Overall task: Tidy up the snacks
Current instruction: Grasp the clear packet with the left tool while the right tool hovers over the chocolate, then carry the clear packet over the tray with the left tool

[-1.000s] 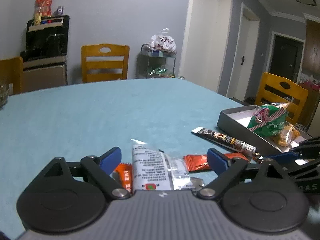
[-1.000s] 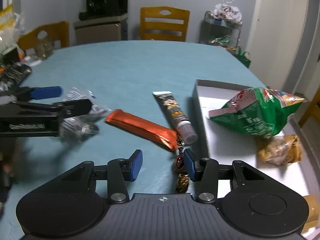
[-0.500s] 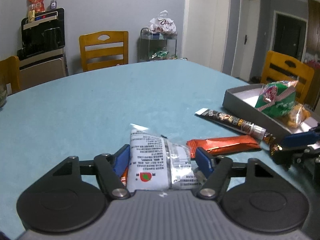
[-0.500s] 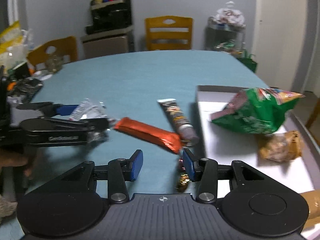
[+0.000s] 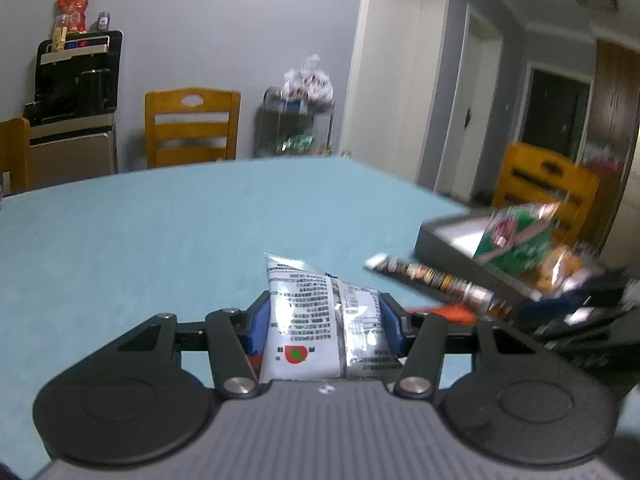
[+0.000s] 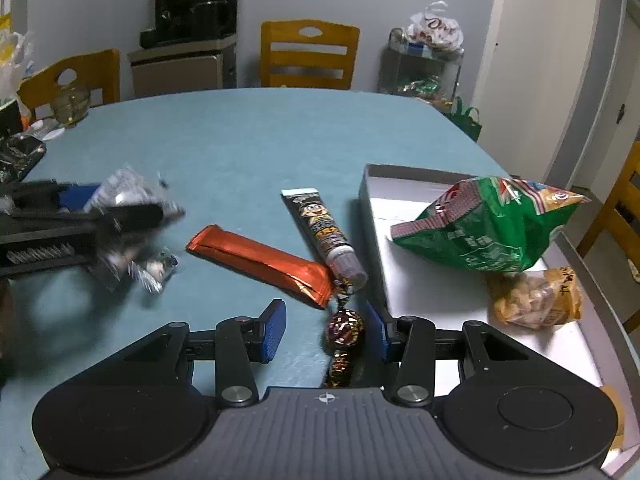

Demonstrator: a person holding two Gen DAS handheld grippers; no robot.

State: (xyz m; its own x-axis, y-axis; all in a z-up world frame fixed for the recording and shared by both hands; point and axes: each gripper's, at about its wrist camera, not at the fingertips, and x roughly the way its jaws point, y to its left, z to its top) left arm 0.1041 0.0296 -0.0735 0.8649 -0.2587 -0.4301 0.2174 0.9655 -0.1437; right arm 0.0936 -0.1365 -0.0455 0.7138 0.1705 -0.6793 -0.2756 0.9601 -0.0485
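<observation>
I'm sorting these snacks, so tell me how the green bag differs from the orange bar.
The green bag is puffy and sits in the grey tray; the orange bar is flat and slim and lies on the blue table outside the tray. The bag's front is printed; the bar looks plain foil. Neither is gripped.

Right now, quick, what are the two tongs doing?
Left tongs: closing on the white snack packet, pads against its sides.
Right tongs: open, holding nothing; a wrapped candy lies between them on the table.
</observation>
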